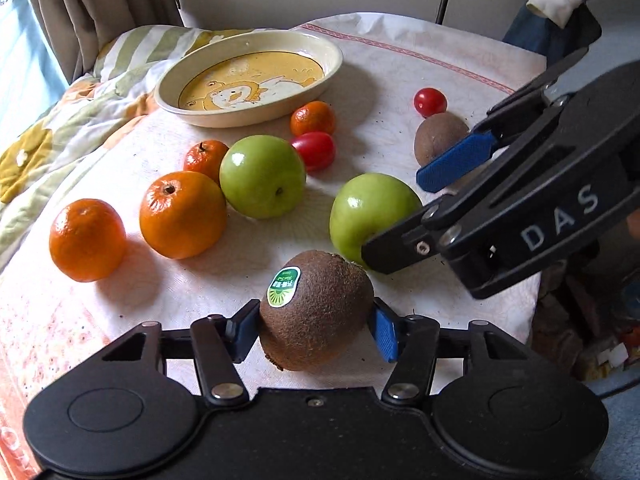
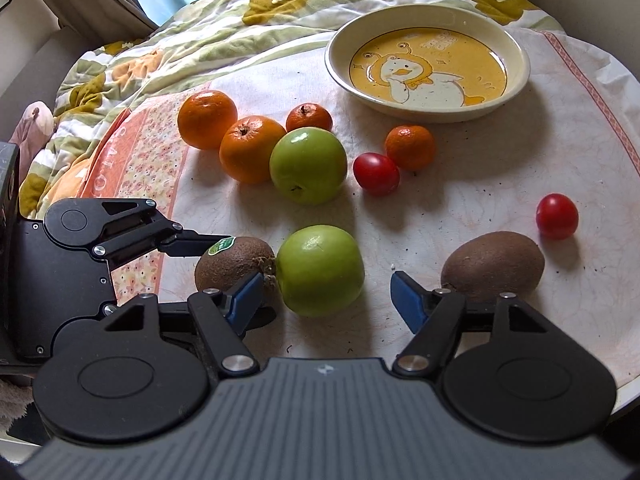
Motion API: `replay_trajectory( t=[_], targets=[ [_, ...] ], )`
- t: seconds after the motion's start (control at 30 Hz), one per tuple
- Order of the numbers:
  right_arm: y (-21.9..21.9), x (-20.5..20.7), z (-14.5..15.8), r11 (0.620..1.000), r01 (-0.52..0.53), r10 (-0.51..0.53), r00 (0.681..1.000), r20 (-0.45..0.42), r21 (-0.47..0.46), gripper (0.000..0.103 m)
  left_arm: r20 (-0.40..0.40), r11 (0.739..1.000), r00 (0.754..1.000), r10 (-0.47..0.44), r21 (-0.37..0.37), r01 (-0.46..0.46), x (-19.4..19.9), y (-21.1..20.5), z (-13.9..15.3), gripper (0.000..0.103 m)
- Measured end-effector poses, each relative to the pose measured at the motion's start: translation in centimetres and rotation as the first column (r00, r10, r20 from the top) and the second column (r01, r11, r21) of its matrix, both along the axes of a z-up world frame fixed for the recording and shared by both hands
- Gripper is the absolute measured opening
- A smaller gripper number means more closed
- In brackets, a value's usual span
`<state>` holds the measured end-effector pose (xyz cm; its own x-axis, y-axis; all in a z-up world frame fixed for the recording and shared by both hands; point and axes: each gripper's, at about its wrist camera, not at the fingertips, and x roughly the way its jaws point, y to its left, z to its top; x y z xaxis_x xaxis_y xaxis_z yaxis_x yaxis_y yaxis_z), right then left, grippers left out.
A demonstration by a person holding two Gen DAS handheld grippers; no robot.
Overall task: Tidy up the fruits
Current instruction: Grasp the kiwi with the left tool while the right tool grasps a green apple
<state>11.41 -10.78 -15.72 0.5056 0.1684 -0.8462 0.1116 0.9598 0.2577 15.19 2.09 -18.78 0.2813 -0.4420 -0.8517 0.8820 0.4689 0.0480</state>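
My left gripper (image 1: 316, 326) is closed around a stickered kiwi (image 1: 316, 312) on the cloth, both blue pads at its sides; the kiwi also shows in the right wrist view (image 2: 234, 262). My right gripper (image 2: 326, 294) is open around a green apple (image 2: 320, 270), pads apart from it; in the left wrist view the apple (image 1: 370, 210) sits between its fingers. A second kiwi (image 2: 494, 266) lies right of it. A second green apple (image 2: 308, 164), several oranges (image 2: 250, 146) and two red tomatoes (image 2: 376, 174) lie nearer the empty duck plate (image 2: 428, 62).
The fruits lie on a white cloth over a round table (image 2: 560, 160). A flowered quilt (image 2: 180, 40) lies bunched at the far left. The table edge runs close on the right (image 1: 536, 288).
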Motion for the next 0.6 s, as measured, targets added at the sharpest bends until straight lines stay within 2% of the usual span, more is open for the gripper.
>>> replay_trajectory(
  t=[0.2,0.6],
  targets=[
    [0.4,0.1,-0.2,1.000,-0.001,0.001,1.000,-0.001,0.004,0.085,0.004,1.000,1.000,0.024,-0.009,-0.024,0.0,0.5,0.1,0.061],
    [0.3,0.8,-0.9,0.999,0.031,-0.031,1.000,-0.001,0.012,0.076,-0.002,0.990,0.990,0.139,-0.007,-0.139,-0.3,3.0,0.4,0.061]
  ],
)
